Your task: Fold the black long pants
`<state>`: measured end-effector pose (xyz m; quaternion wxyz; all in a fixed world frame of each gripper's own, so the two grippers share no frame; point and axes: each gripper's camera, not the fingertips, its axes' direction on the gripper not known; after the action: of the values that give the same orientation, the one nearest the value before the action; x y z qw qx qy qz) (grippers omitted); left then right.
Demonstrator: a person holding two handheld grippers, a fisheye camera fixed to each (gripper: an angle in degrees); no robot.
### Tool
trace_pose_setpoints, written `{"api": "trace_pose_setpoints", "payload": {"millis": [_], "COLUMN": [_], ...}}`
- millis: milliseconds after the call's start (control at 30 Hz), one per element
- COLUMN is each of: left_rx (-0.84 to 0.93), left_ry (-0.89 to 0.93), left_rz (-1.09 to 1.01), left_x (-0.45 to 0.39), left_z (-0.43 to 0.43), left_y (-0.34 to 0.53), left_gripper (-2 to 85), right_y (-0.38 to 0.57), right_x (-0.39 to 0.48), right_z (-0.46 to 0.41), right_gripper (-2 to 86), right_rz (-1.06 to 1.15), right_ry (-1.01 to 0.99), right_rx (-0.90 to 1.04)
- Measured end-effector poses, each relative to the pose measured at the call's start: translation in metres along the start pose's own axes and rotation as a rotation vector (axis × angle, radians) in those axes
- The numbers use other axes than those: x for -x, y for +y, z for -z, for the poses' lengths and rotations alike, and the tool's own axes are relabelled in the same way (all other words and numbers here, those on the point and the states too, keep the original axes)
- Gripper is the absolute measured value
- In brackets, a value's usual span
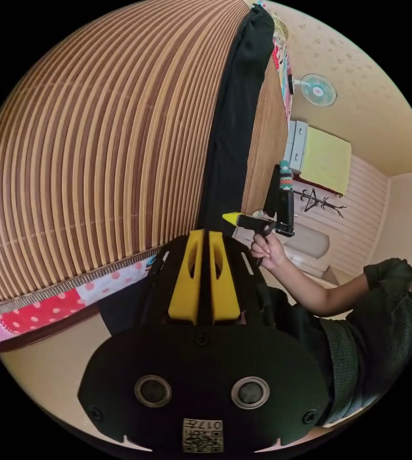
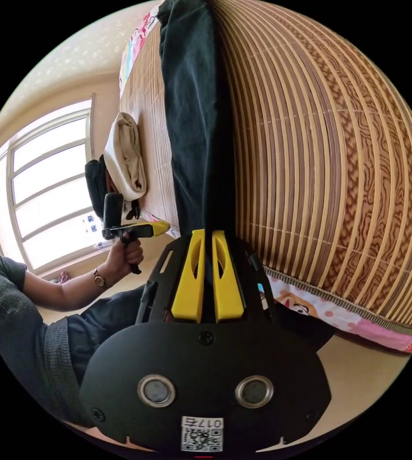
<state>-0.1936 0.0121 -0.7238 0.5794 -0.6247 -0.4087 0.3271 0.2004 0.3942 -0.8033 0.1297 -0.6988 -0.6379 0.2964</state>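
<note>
Black long pants (image 1: 237,120) lie stretched lengthwise on the bamboo mat (image 1: 96,158) covering the bed, near end at the mat's edge.

Left tongs (image 1: 204,235): jaws together, clamped on the pants' near end. Right tongs (image 2: 205,235): likewise pinched shut on the dark cloth.

Judged step: gripping the near end for a fold. Keep both grips level and the cloth taut; carry the end straight along the leg line.

Both hands (image 1: 268,249) hold pistol grips, forearms extended toward the bed.
</note>
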Motion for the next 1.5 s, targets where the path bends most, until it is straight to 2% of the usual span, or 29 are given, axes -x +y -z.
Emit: {"api": "trace_pose_setpoints", "payload": {"millis": [67,200,267,333,467,600,667,800,933,1000,1200,1333,1500], "left_rx": [-0.062,-0.167,-0.266,-0.347,-0.248,-0.153,-0.145,-0.164,-0.159,-0.152,-0.16,-0.18,-0.245], "left_ry": [0.0,0.156,0.224,0.206,0.141,0.033,0.067,0.317,0.618,0.66,0.706,0.523,0.496], "left_rz": [-0.047,-0.106,-0.09,-0.086,-0.104,-0.137,-0.089,-0.129,-0.344,-0.424,-0.657,-0.745,-0.87], "left_x": [-0.009,-0.016,-0.015,-0.023,-0.036,-0.042,-0.03,-0.014,-0.038,-0.062,-0.156,-0.235,-0.317], "left_z": [0.008,0.011,0.016,0.024,0.016,-0.001,-0.004,-0.001,0.016,0.024,0.062,0.093,0.13], "left_y": [-0.02,-0.106,-0.147,-0.199,-0.259,-0.273,-0.268,-0.24,-0.185,-0.149,0.002,0.101,0.168], "left_gripper": [7.9,12.8,14.7,15.9,15.6,9.8,6.3,2.5,1.2,1.3,5.4,4.2,2.6], "right_y": [0.005,-0.007,-0.043,-0.078,-0.156,-0.209,-0.235,-0.237,-0.174,-0.134,0.024,0.122,0.201], "right_x": [-0.006,-0.015,-0.024,-0.028,-0.022,-0.02,-0.021,-0.01,0.01,0.03,0.124,0.187,0.277], "right_z": [0.016,0.06,0.084,0.097,0.121,0.125,0.111,0.09,0.107,0.114,0.132,0.144,0.176], "right_gripper": [8.3,12.1,13.6,15.3,16.6,15.4,12.9,6.8,3.6,3.2,2.5,2.2,1.9], "right_rz": [-0.017,0.024,0.043,0.054,0.091,0.089,0.061,0.062,0.245,0.322,0.552,0.627,0.807], "right_ry": [-0.092,-0.227,-0.243,-0.261,-0.248,-0.322,-0.394,-0.336,-0.565,-0.618,-0.624,-0.594,-0.508], "right_rx": [-0.03,-0.194,-0.254,-0.273,-0.372,-0.412,-0.378,-0.294,-0.368,-0.368,-0.397,-0.41,-0.434]}}
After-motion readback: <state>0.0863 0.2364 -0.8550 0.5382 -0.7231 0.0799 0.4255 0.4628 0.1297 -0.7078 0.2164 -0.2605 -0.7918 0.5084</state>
